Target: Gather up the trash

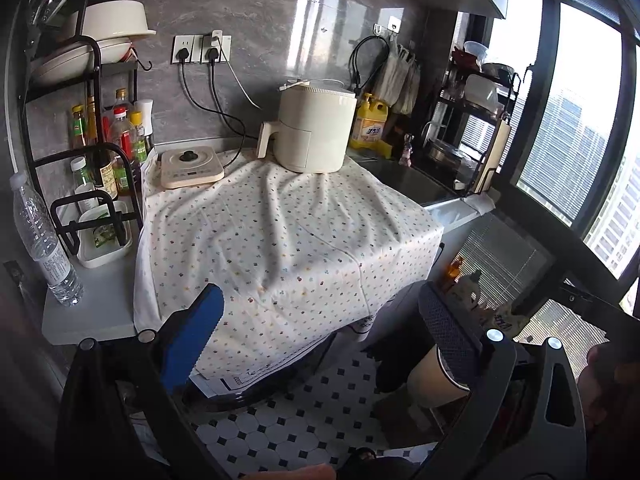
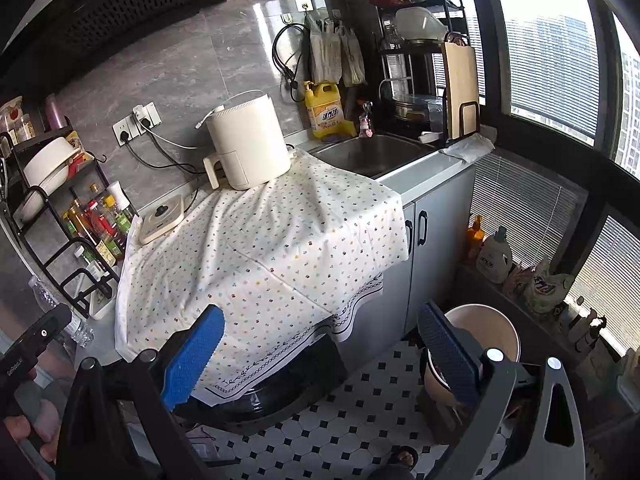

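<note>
Both my grippers, left [image 1: 324, 332] and right [image 2: 320, 344], hang with jaws spread wide and empty over the dotted tablecloth [image 1: 280, 232], which shows no litter. The likeliest remaining trash is the clear water bottle [image 1: 42, 240] at nine o'clock; a paper bucket [image 2: 486, 336] on the floor at four o'clock may be the bin, so collection seems nearly finished.

One air fryer [image 1: 313, 128], one water bottle [image 1: 42, 240].

Home kitchen: sink [image 2: 372, 152], condiment bottles [image 1: 120, 136]
</note>
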The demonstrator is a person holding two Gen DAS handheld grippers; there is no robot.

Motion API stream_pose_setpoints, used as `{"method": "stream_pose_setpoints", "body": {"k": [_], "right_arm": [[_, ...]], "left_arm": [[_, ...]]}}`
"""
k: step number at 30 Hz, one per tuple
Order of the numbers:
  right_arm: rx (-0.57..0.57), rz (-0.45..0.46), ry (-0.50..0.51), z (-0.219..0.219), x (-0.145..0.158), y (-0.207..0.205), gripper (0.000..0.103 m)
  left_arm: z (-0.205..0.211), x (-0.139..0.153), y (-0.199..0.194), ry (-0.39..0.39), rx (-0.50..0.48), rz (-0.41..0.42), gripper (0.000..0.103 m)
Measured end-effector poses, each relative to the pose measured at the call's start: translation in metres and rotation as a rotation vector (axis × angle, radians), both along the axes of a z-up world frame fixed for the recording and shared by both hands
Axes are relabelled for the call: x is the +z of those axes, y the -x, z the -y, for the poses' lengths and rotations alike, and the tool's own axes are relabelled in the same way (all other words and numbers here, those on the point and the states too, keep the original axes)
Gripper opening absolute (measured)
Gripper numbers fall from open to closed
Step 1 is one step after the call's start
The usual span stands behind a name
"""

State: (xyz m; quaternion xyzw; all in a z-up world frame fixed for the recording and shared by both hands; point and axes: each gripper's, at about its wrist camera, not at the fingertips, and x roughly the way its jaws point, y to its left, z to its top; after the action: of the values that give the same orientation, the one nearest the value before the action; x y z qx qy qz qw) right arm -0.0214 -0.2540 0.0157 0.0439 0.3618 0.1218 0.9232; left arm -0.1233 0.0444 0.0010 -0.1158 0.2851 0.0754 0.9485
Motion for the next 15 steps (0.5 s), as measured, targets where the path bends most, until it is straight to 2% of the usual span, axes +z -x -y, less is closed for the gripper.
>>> {"method": "stream_pose_setpoints", "body": {"k": [15], "right_arm": [[-0.030,-0.021,-0.001,0.008,-0.004,-0.010,0.095]], "left_arm": [[0.006,-0.011,-0.019,0.013,-0.030,-0.031,0.097]]}}
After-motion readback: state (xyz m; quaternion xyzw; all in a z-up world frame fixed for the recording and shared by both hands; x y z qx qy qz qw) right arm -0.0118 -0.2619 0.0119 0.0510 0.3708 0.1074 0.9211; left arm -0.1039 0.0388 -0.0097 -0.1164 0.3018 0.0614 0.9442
